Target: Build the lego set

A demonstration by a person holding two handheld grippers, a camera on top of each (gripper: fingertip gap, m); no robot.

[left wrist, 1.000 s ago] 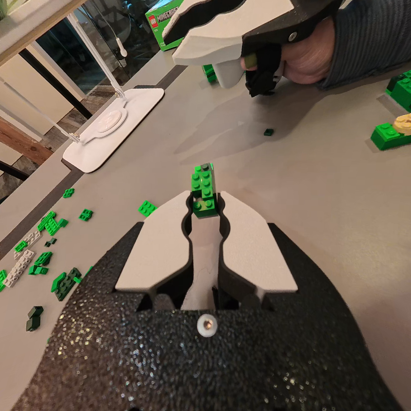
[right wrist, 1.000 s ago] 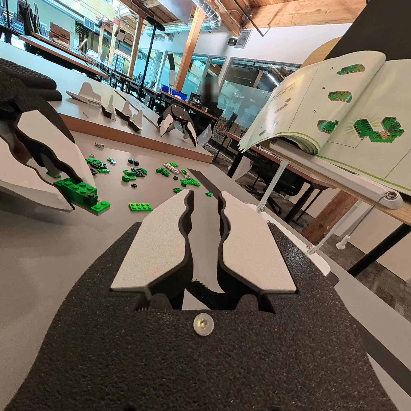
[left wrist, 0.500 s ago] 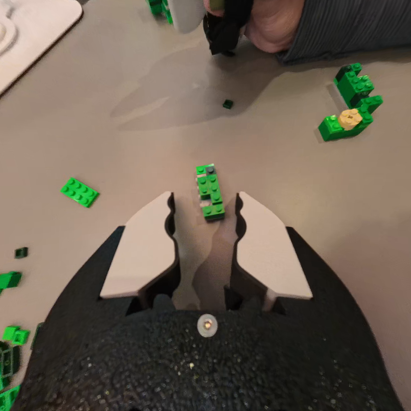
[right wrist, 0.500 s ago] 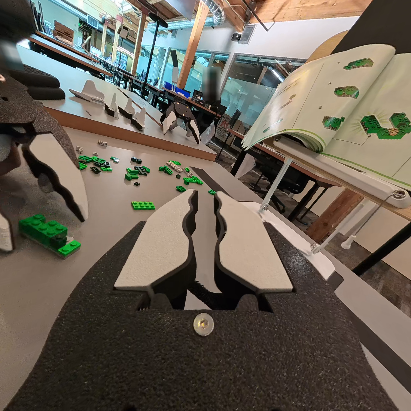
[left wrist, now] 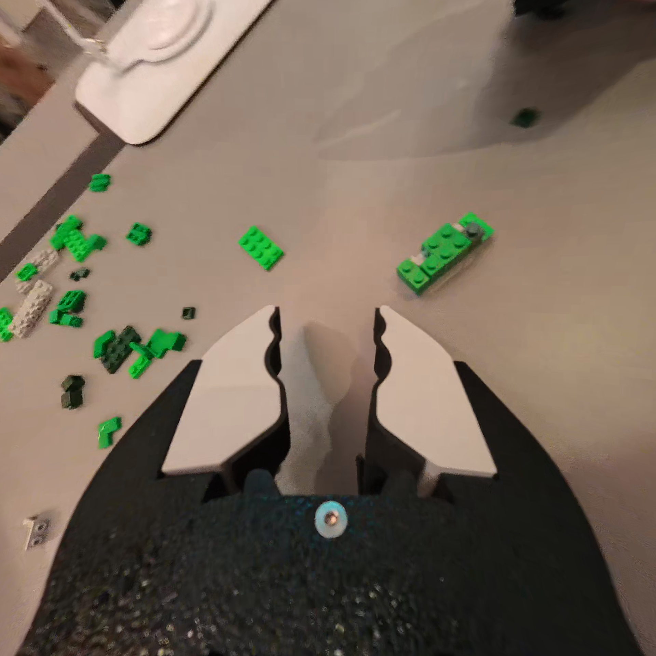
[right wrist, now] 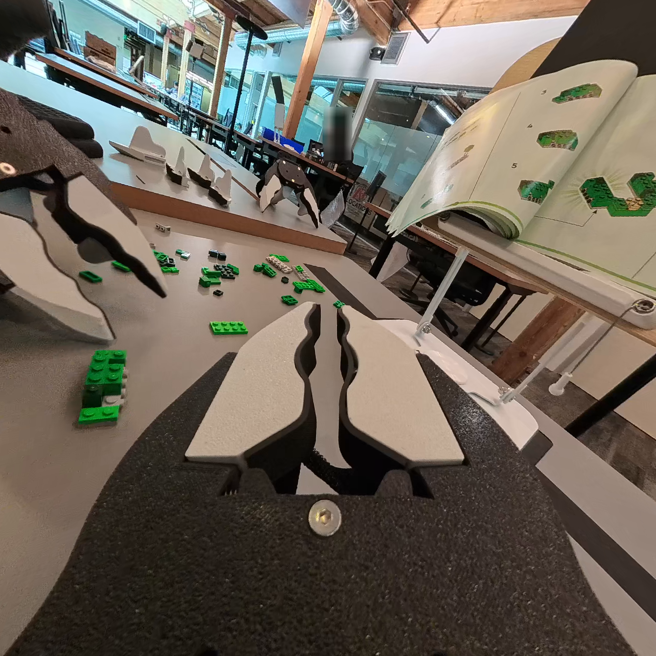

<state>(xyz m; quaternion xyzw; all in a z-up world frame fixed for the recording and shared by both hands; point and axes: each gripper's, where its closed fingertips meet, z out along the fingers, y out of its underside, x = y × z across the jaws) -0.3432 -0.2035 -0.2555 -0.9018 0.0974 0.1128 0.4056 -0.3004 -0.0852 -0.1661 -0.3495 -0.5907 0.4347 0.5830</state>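
A small green brick assembly (left wrist: 443, 253) lies flat on the grey table, ahead and to the right of my left gripper (left wrist: 326, 312), which is open and empty above the table. The assembly also shows in the right wrist view (right wrist: 104, 387), at the left. My right gripper (right wrist: 328, 310) is nearly shut, with a thin gap, and holds nothing. The left gripper (right wrist: 135, 312) hangs open at the left of that view. A green 2x4 plate (left wrist: 261, 247) lies alone left of the assembly. Several loose green, dark green and grey pieces (left wrist: 74, 301) lie at the left.
A white stand base (left wrist: 159, 71) sits at the far left table edge and carries the open instruction booklet (right wrist: 532, 159). A single dark green piece (left wrist: 525, 117) lies far right. A raised table with spare grippers (right wrist: 287, 188) stands beyond the loose pieces. Left tips to right tips: about 15 cm. To the green 2x4 plate (left wrist: 261, 247): left tips about 6 cm, right tips about 15 cm. It is also in sight in the right wrist view (right wrist: 227, 326).
My left gripper let go of the green assembly, opened, and swung left and back; the assembly now lies on the table to its right. My right gripper has closed slightly.
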